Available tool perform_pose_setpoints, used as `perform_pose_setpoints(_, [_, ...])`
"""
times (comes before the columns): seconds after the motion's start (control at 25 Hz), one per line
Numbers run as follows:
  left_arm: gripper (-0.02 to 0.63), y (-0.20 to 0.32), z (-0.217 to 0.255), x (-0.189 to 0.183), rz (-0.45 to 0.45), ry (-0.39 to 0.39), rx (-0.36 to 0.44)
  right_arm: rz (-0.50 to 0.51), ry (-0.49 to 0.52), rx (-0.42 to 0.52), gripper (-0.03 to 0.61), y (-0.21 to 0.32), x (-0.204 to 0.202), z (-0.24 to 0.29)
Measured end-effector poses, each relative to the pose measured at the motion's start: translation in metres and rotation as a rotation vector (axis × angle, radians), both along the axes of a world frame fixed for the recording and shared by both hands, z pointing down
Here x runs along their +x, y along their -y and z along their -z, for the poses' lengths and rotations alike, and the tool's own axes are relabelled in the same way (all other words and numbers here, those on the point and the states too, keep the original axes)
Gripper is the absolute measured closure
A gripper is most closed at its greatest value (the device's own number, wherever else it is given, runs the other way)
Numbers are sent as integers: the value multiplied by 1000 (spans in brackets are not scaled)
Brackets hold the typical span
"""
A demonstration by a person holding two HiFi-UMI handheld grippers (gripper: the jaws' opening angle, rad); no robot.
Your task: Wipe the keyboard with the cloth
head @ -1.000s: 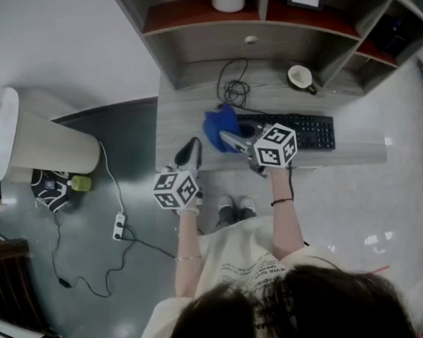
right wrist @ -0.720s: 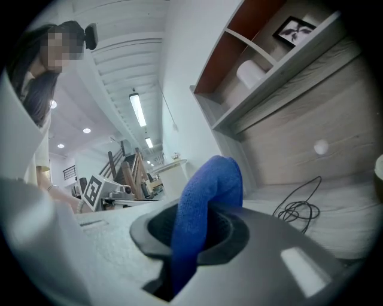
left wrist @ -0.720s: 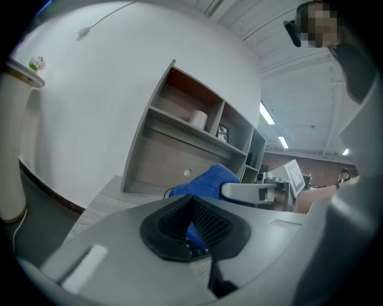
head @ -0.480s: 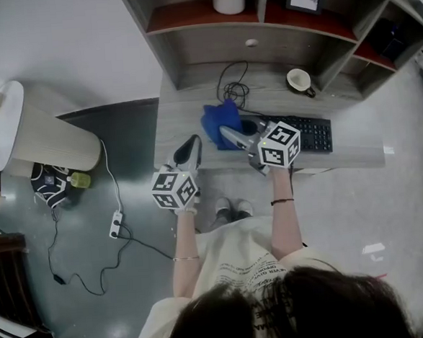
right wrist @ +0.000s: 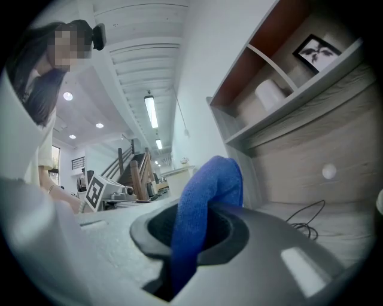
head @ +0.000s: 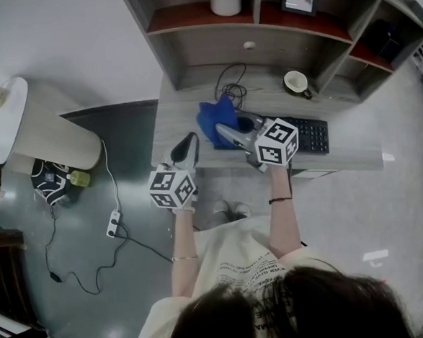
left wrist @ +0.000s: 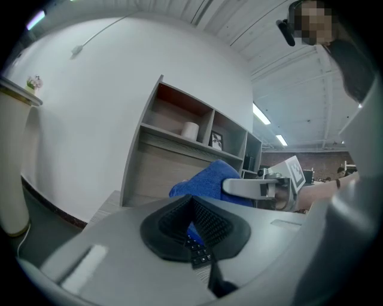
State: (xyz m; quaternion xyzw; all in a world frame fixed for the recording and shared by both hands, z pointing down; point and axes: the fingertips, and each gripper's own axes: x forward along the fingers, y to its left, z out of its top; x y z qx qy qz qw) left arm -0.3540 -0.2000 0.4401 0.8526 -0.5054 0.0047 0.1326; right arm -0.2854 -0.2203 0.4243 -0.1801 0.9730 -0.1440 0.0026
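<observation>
Pinches the blue cloth [head: 217, 118] in the right gripper [head: 222, 133] — bunched at the left end of the keyboard [head: 311, 135]. Holds the left gripper [head: 187, 147] pressed together, empty — just left of the cloth, nearer.

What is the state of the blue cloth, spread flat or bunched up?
Bunched up. The right claw is shut on the cloth, which rises from its jaws in a hump, crumpled at the keyboard's left end.

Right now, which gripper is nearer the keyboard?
Right. The right gripper, shut on the cloth, is at the keyboard's left end; the left gripper is farther left, at the desk's edge.
</observation>
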Motion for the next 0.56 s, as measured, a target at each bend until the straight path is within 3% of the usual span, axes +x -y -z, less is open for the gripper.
perform_pose_setpoints(0.56, [617,-13,10,15,16,-1,28,11,11,26,526,-7,16,12])
